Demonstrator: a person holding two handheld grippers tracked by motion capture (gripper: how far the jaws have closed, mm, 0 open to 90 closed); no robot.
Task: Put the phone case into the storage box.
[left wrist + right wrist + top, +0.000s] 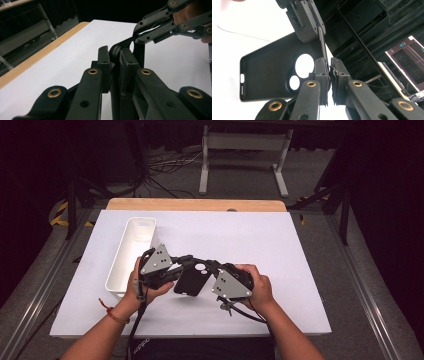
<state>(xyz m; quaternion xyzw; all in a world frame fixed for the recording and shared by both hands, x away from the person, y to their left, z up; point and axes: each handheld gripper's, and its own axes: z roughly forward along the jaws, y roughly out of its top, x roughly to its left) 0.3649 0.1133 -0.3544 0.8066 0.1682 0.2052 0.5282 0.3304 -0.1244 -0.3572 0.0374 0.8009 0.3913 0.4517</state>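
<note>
I am holding the soft black rubber phone case just above mid-table between both tools, left gripper and right gripper each clamped on its twelve-o'clock edge, long axis hanging toward six.

White-covered table carries a white bin at left.

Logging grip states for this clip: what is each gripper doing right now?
Left gripper: shut on the black phone case, at its edge.
Right gripper: shut on the same case's rim.
</note>
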